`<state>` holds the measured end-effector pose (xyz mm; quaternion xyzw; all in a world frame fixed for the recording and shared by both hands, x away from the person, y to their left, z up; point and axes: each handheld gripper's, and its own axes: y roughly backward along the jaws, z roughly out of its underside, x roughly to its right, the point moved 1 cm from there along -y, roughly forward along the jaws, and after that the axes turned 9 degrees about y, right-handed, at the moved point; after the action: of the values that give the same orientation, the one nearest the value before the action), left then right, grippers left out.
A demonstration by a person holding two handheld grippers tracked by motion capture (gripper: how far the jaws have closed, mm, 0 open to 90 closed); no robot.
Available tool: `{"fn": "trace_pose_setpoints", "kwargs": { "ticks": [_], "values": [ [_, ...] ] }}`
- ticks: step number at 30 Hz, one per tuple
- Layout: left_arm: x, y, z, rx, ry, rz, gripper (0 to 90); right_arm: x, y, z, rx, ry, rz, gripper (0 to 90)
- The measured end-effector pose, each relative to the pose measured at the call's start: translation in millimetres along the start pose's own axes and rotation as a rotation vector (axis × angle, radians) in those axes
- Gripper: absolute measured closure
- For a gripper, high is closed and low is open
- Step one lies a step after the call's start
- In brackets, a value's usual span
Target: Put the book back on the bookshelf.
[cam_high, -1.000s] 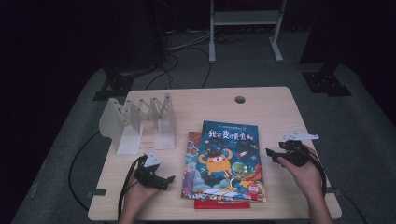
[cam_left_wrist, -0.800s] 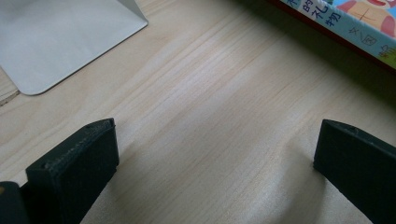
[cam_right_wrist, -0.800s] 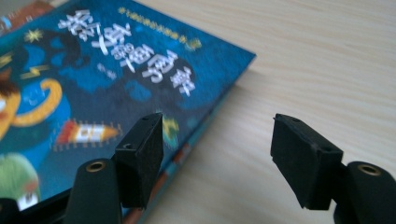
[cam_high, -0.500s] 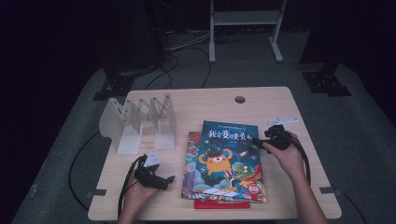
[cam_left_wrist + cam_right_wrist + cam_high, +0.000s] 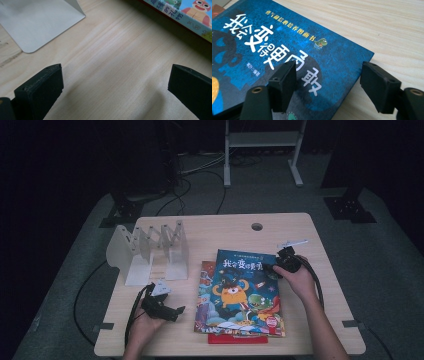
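Blue picture book [image 5: 244, 292] lies on top of a stack at the desk's [image 5: 225, 227] near middle. Right hand-held gripper [image 5: 276, 271] hovers at its far right corner, jaws spread astride the edge. Left hand-held gripper [image 5: 181, 310] rests spread over bare desk, left of the stack, near the white rack [image 5: 150, 251].

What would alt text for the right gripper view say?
The right gripper hangs open over the corner of a blue picture book, one jaw above its cover, the other past its edge over the wooden table.
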<state>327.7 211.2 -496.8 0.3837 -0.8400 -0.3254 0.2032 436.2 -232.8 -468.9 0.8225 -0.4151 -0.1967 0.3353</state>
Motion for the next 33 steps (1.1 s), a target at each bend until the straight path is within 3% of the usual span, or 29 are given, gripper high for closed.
{"fn": "trace_pose_setpoints", "kwargs": {
  "ticks": [8, 11, 13, 16, 20, 23, 29, 33],
  "values": [
    [-0.2, 5.3, -8.0, 0.016, -0.005, 0.005, 0.0, -2.5, -7.7, -4.8, 0.015, 0.044, -0.051, 28.9],
    [0.6, 7.7, -16.3, 0.028, -0.008, 0.034, 0.0, -12.2, -9.9, -14.9, -0.019, 0.122, -0.049, 31.6],
    [0.9, 8.9, -20.1, 0.038, -0.014, 0.034, 0.0, -17.6, -11.2, -18.2, -0.025, 0.149, -0.044, 32.9],
    [1.6, 9.7, -26.2, 0.046, -0.028, 0.035, 0.0, -22.0, -13.6, -21.5, -0.034, 0.163, -0.057, 33.0],
    [1.7, 11.9, -34.0, 0.047, -0.046, 0.032, 0.0, -22.4, -16.2, -21.3, -0.036, 0.105, -0.070, 30.9],
    [2.2, 11.5, -39.6, 0.053, -0.056, 0.030, 0.0, -21.8, -17.0, -21.0, -0.035, 0.106, -0.075, 30.7],
    [3.6, 9.1, -43.4, 0.075, -0.046, 0.039, 0.0, -27.7, -21.6, -24.3, -0.030, 0.130, -0.120, 31.1],
    [3.8, 7.5, -43.0, 0.060, -0.049, 0.042, 0.0, -38.3, -26.1, -29.7, -0.036, 0.162, -0.160, 31.6]
  ]
}}
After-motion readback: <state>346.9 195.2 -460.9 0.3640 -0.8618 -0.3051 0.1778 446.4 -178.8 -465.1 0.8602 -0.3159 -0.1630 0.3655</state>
